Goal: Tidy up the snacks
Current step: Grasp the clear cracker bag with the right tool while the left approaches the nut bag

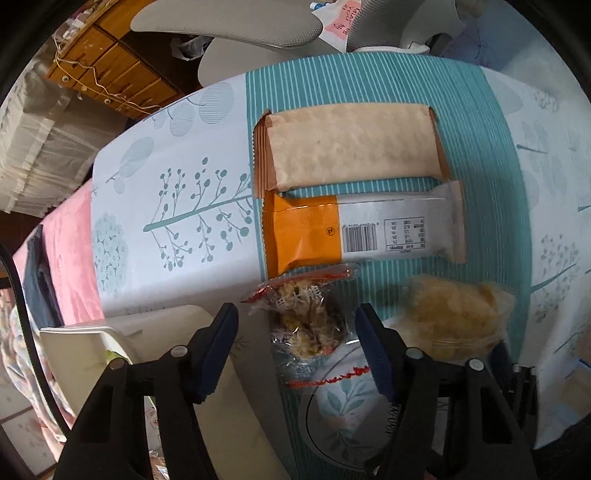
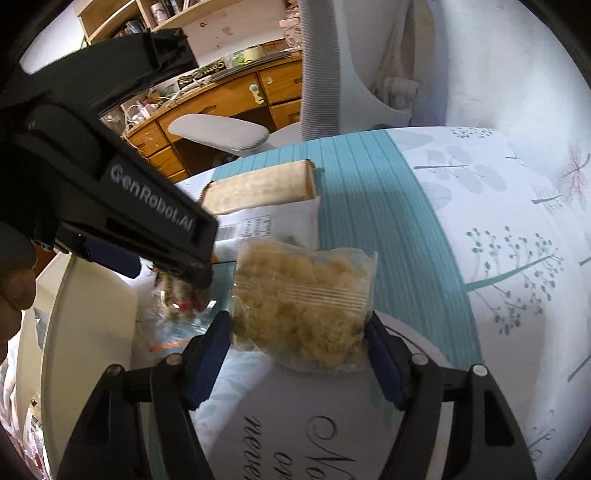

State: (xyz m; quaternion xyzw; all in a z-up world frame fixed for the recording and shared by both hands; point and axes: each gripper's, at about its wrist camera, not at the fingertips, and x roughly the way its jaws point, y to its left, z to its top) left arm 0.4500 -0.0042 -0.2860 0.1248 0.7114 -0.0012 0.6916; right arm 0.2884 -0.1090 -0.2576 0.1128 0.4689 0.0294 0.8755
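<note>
- Left claw (image 1: 295, 347): spread wide, blue-padded fingers (image 1: 218, 347) either side of a clear plastic packet of mixed nut-and-grain snack with red crimped seams (image 1: 306, 325); pads apart from the packet, not touching.
- Clear packet: lying on the desk, far end just under the orange end of the wrapper beyond it.
- Right claw (image 2: 297, 343): spread, fingers flanking a clear plastic bag of pale yellow crumbly snack (image 2: 306, 306); left pad (image 2: 214, 350) at the bag's edge, contact not discernible.
- Yellow snack bag (image 1: 458, 317): on the desk, just beside the clear packet, to its right in the left wrist view.
- Orange-and-silver foil wrapper with barcode (image 1: 362, 229): flat on the teal striped band, just beyond both small packets.
- Tan rectangular pack with brown end flaps (image 1: 351, 147): parallel to the foil wrapper, on its far side, edges nearly touching.
- Desk covered by white cloth with teal tree print and teal striped band (image 1: 177, 177): carrying all four snacks.
- White curved tray rim (image 1: 85, 339): near the left edge, beside the left claw.
- Grey office chair seat (image 1: 229, 18): beyond the desk.
</note>
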